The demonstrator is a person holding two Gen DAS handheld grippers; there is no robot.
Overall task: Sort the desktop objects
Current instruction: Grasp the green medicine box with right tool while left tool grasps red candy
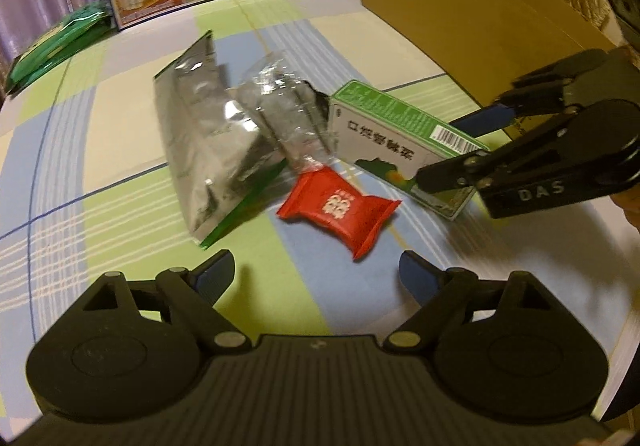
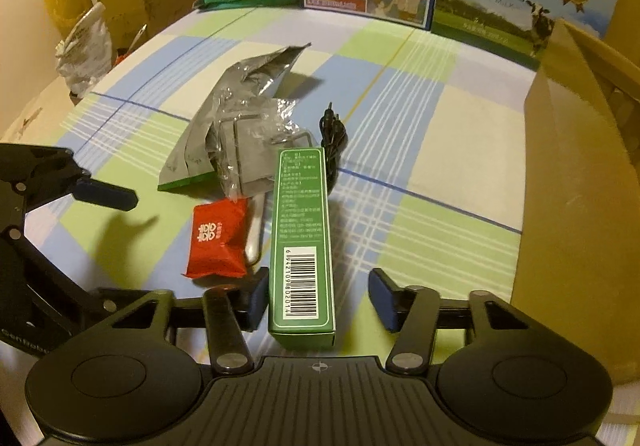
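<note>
So on the checked table [image 2: 420, 117] I count one green box [image 2: 302, 242], one red candy packet [image 2: 216, 242], one silver foil bag [image 2: 248, 85], one crumpled clear wrapper [image 2: 256, 133] and one black cable [image 2: 332, 133]. The right tool [image 2: 318, 298] is spread wide around the box's near end, not gripping it. The left tool [image 1: 316, 274] is released too, just short of the candy. A whitish handle [image 2: 256, 230] is mostly hidden under the pile; can't tell what it is.

Red packet [image 1: 339, 207], green box [image 2: 302, 242]
</note>
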